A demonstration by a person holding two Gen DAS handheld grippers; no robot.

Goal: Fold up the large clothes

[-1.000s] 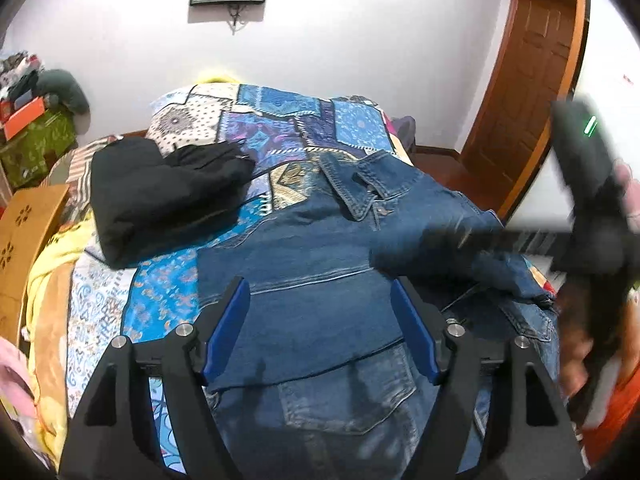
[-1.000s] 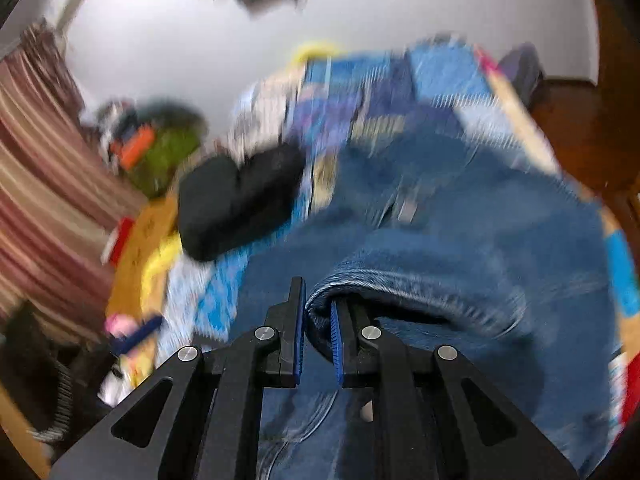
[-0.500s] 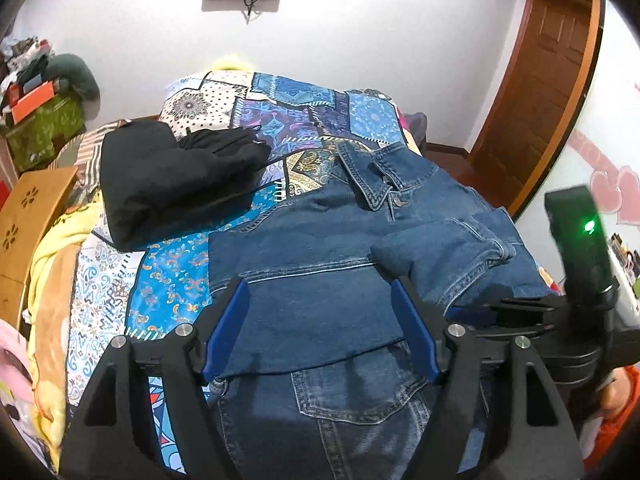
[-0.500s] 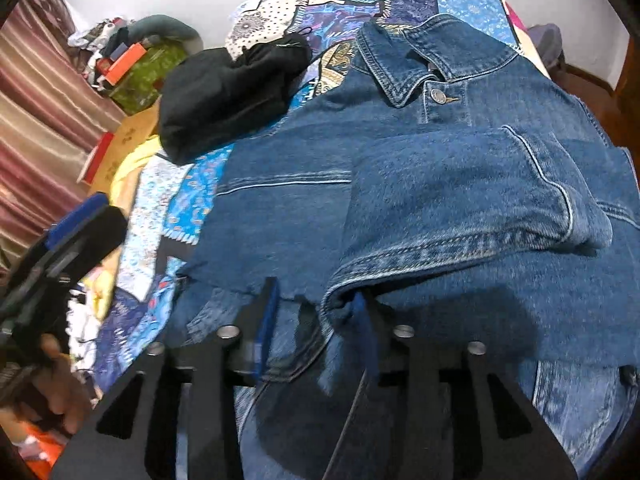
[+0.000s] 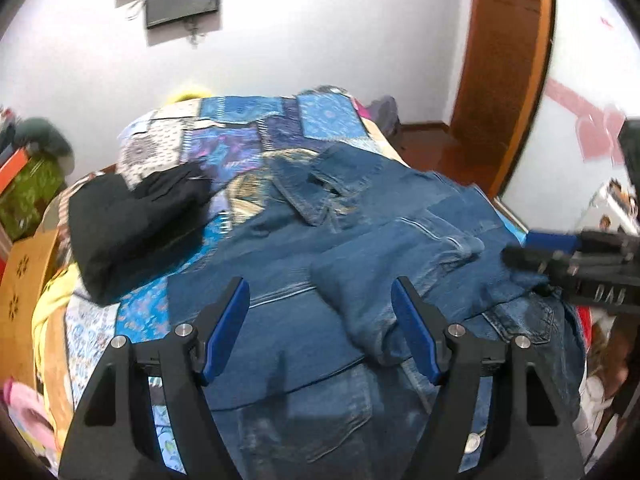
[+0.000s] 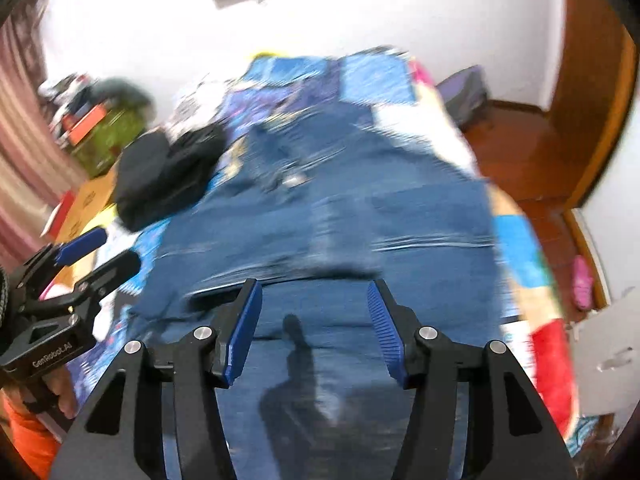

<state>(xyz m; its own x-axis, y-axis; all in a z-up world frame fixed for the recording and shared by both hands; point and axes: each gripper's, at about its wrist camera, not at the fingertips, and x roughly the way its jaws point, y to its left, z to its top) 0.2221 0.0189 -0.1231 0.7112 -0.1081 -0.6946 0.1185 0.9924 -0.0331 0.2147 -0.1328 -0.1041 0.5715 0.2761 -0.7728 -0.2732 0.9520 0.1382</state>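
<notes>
A blue denim jacket lies spread on the bed, collar at the far end. One sleeve is folded across its body. My left gripper hovers open over the jacket's middle, nothing between its blue pads; the sleeve's end lies just under its right finger. My right gripper is over the jacket's lower part; its jaws are opening and hold nothing. It also shows at the right edge of the left wrist view. The left gripper appears at the left of the blurred right wrist view.
A folded black garment rests on the patchwork quilt left of the jacket. A cardboard box and clutter stand left of the bed. A wooden door and bare floor are to the right.
The right gripper carried the sleeve cuff across the jacket, let it go and opened, then drew back. The sleeve now lies folded over the body. The left gripper shifted sideways, still open.
</notes>
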